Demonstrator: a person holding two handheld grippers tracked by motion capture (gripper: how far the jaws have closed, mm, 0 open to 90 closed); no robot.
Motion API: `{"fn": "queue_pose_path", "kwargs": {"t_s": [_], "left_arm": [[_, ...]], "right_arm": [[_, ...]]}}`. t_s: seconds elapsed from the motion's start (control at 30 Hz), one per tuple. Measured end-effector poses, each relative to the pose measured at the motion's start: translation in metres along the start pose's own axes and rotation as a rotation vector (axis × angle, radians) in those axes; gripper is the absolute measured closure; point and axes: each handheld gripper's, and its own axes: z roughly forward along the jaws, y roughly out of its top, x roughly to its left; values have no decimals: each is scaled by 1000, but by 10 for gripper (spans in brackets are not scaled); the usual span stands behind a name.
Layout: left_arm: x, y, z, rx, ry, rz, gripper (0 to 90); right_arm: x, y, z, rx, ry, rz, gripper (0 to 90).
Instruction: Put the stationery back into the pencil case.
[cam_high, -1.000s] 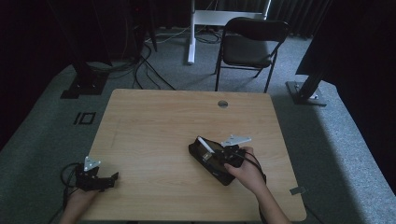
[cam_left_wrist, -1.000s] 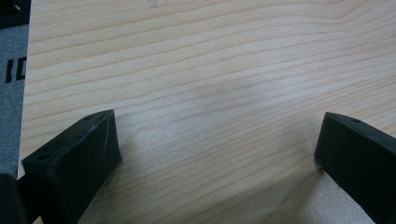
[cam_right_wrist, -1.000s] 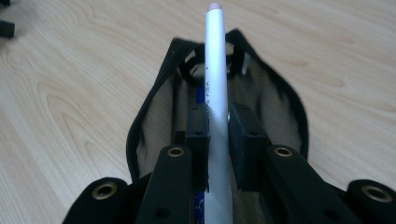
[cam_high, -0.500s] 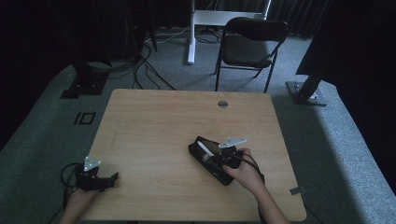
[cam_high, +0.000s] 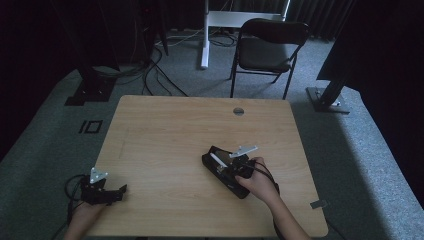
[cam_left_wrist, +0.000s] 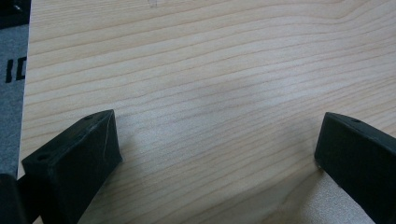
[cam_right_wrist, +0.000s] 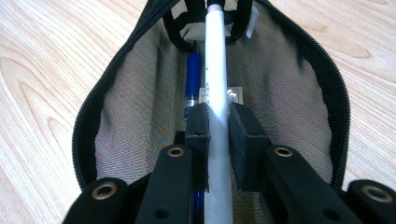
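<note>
A black zip pencil case lies open on the wooden table, right of centre. My right gripper reaches into it, shut on a white pen that runs lengthwise between its pads. The pen's far end points into the narrow end of the case, above its grey mesh lining. A blue pen lies in the case just left of the white one. My left gripper rests at the table's front left corner, and in the left gripper view its jaws stand wide apart over bare wood.
A round cable hole sits near the table's far edge. Beyond the table stand a black chair, a white desk leg and floor cables. Black stand bases flank it on the grey carpet.
My right gripper has edged slightly to the left over the case with the white pen still in it. The left gripper has stayed put.
</note>
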Motion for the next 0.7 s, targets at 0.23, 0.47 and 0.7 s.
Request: {"fn": "queue_pose_path", "kwargs": {"t_s": [0.23,0.47,0.7], "left_arm": [[0,0,0,0,0,0,1],[0,0,0,0,0,0,1],[0,0,0,0,0,0,1]], "right_arm": [[-2,5,5,36,-9,-9,784],[-1,6,10,69,9,-4,749],[-2,7,6,45,18,7,723]]}}
